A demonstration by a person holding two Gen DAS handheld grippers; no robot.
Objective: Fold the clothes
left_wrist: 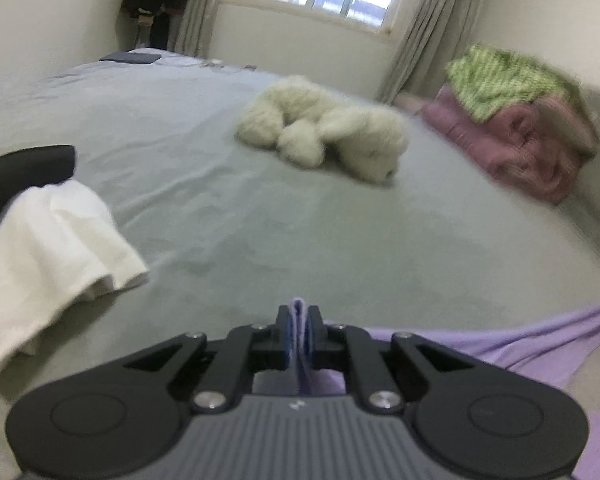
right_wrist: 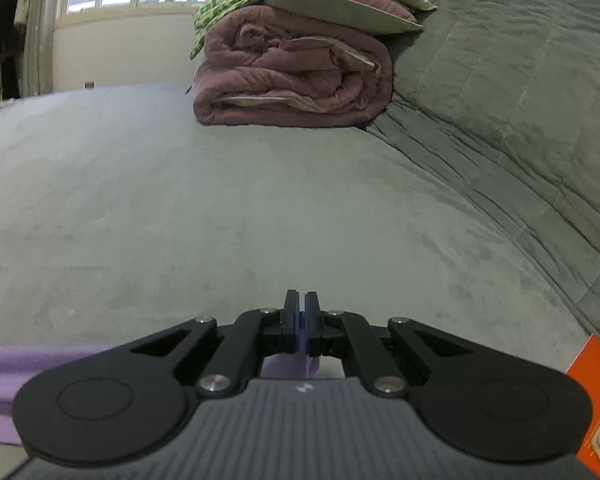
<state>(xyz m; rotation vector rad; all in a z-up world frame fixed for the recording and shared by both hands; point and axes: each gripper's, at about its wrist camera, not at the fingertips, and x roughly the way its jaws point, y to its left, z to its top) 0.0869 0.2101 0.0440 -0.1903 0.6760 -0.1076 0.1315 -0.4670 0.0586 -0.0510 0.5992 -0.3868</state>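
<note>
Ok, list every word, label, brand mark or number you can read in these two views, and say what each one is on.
No readable text in either view.
Left gripper: a small pale mark on its grey body, too small to read.
Right gripper: the same kind of small mark, not legible.
Orange box at the right edge: a printed panel shows, cut off by the frame and too blurred to read.
</note>
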